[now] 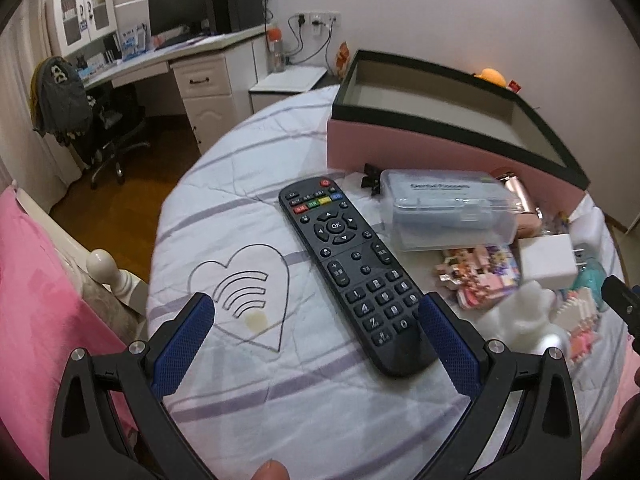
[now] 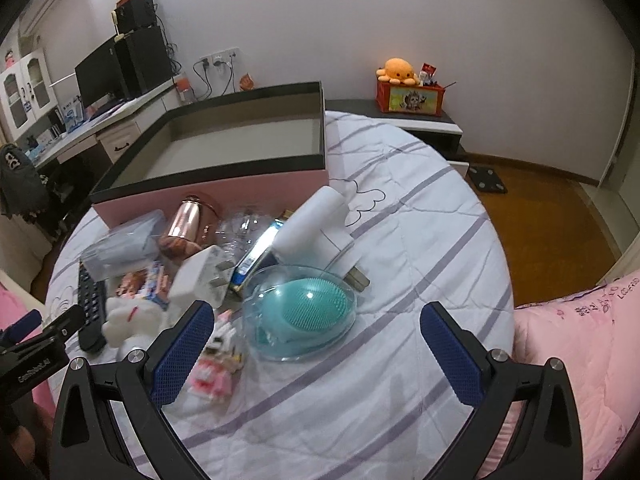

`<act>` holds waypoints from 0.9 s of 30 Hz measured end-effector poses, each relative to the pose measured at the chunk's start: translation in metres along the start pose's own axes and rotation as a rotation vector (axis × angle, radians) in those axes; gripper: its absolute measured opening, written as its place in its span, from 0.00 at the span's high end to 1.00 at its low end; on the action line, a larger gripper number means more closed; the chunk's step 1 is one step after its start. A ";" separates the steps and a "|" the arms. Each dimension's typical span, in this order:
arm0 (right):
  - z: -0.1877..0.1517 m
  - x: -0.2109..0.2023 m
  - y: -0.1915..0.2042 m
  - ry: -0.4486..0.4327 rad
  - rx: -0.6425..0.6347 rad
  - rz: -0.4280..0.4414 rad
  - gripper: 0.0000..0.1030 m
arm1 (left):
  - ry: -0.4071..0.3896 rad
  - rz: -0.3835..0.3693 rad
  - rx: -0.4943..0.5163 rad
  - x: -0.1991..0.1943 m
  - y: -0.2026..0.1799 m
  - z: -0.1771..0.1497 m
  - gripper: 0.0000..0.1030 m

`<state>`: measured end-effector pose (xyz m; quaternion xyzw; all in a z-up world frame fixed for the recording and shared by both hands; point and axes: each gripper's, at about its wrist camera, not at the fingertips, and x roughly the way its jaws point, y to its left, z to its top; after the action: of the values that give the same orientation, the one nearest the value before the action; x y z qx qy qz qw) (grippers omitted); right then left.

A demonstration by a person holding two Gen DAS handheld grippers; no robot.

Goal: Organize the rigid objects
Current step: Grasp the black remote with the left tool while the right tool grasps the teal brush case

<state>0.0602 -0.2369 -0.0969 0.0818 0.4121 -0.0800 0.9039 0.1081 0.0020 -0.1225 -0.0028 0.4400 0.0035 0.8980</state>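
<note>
A pink box with a black rim (image 1: 400, 142) (image 2: 208, 190) stands open and empty at the back of the bed. In the left wrist view a black remote (image 1: 352, 268) lies in front of it, its near end by the right finger of my open, empty left gripper (image 1: 316, 316). A clear plastic case (image 1: 448, 208), a white charger (image 1: 546, 258) and a white plush toy (image 1: 520, 316) lie to its right. My right gripper (image 2: 316, 322) is open and empty just in front of a teal brush in a clear shell (image 2: 304, 312). A rose-gold bottle (image 2: 192, 216) and white hair dryer (image 2: 316, 224) lie behind.
The white striped bedsheet (image 1: 248, 216) covers the bed, with a pink quilt (image 2: 580, 352) at the right and a pink pillow (image 1: 36, 280) at the left. A desk with monitor (image 1: 180, 4) and an office chair (image 1: 80, 112) stand beyond. My left gripper shows in the right wrist view (image 2: 32, 340).
</note>
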 end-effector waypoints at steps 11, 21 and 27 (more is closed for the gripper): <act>0.003 0.032 -0.007 0.068 0.003 0.050 0.00 | 0.055 -0.016 -0.004 0.031 -0.012 0.008 0.00; 0.006 0.031 -0.009 0.070 -0.030 0.078 0.09 | 0.048 -0.048 0.024 0.022 0.001 0.001 0.12; 0.002 0.053 0.004 0.112 -0.110 0.020 0.08 | 0.050 -0.014 0.026 0.032 -0.002 0.008 0.02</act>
<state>0.0965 -0.2373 -0.1357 0.0407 0.4650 -0.0434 0.8833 0.1336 0.0005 -0.1427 0.0055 0.4623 -0.0087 0.8867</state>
